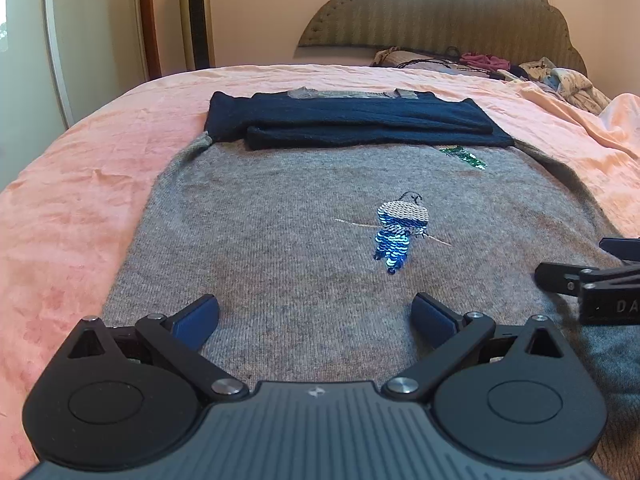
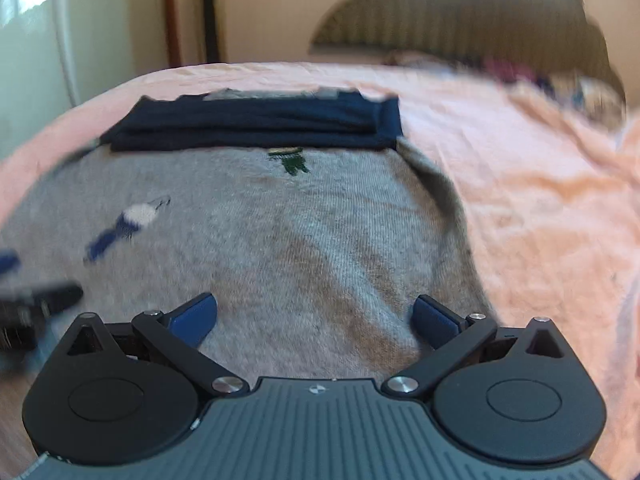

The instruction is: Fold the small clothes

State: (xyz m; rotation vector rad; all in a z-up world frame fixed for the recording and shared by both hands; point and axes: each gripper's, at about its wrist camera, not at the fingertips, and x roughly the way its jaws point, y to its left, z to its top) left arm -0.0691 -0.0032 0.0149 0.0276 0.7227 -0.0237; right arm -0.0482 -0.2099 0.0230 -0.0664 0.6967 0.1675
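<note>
Gripper (image 1: 608, 280) reads "DA" (cut off) — sweater (image 1: 280, 240) below.

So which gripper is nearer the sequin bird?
Left. The bird lies just ahead of the open left gripper, slightly to its right. From the right gripper it sits far off to the left.

Both wrist cameras sit low over near end of grey sweater (image 1: 280, 240), facing the headboard (image 1: 440, 12). Left view over sweater's left half; right view (image 2: 320, 240) over its right edge. Shared: sweater, folded navy sleeves (image 1: 352, 124), pink bedspread (image 1: 80, 180).
</note>
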